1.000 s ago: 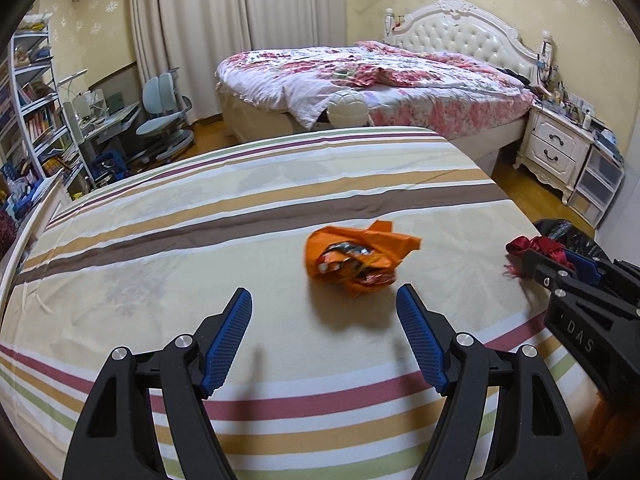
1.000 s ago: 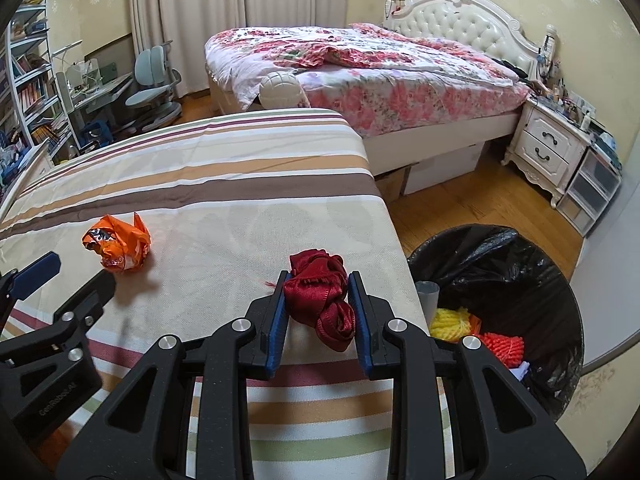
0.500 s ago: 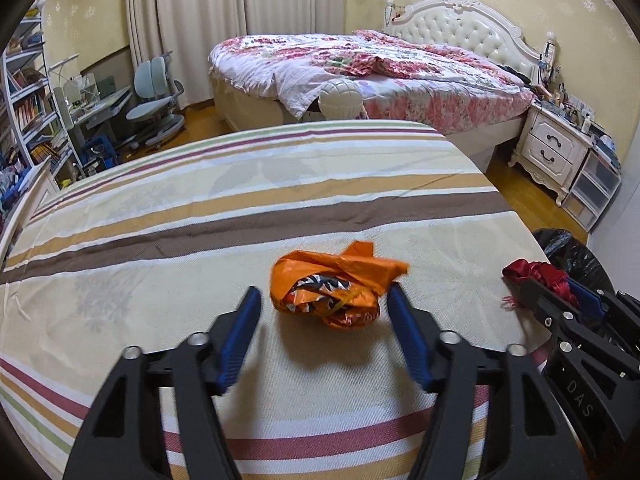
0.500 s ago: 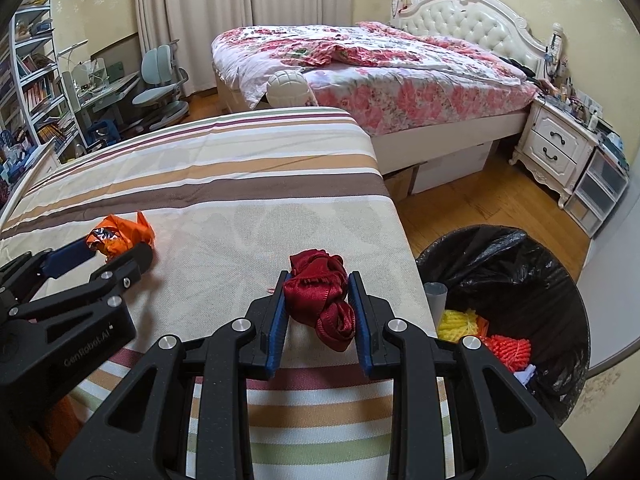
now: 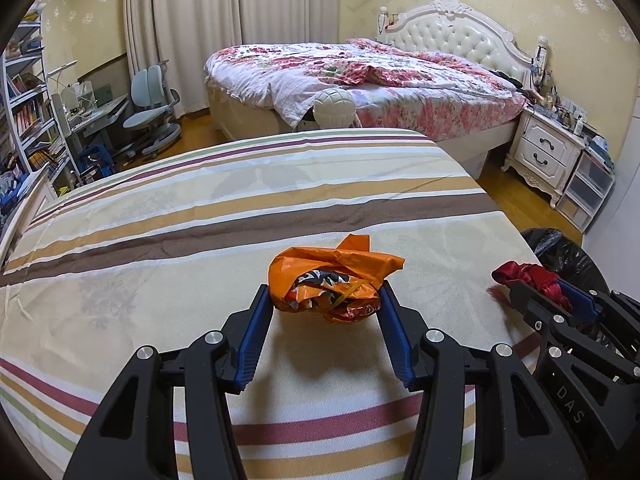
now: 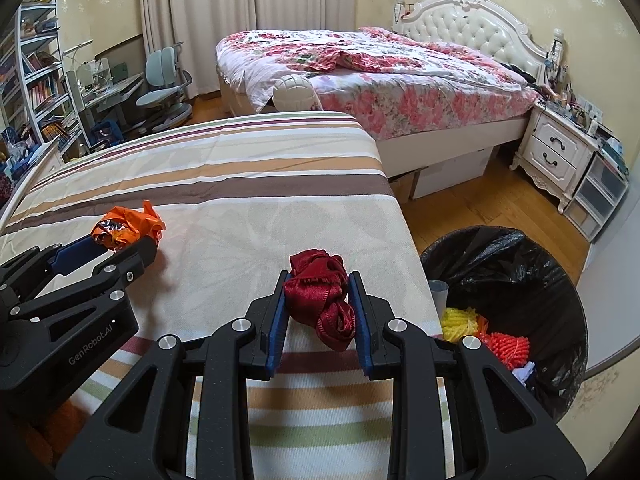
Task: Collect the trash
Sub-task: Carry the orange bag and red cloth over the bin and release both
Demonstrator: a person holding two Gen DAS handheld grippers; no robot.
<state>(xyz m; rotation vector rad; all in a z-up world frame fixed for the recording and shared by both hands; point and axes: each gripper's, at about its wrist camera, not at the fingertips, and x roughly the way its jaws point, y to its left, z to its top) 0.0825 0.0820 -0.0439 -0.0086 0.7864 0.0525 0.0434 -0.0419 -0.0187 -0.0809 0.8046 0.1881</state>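
Bedroom, striped bedspread (image 5: 168, 240) as work surface. Black-lined trash bin (image 6: 516, 264) beside it is partly filled with yellow and red scraps. Red ribbon wad (image 6: 320, 296) is clamped in right gripper (image 6: 318, 306). Left gripper (image 5: 325, 304), jaws just closing, is pressed against orange wrapper (image 5: 328, 280) on both sides; squeeze should be firmed before lifting.

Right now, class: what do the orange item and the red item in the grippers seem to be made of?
Orange wrapper: likely thin plastic or foil film; crinkled, glossy, printed inside. Red ribbon: apparently satin-like fabric; soft sheen, frayed edge, limp folds.
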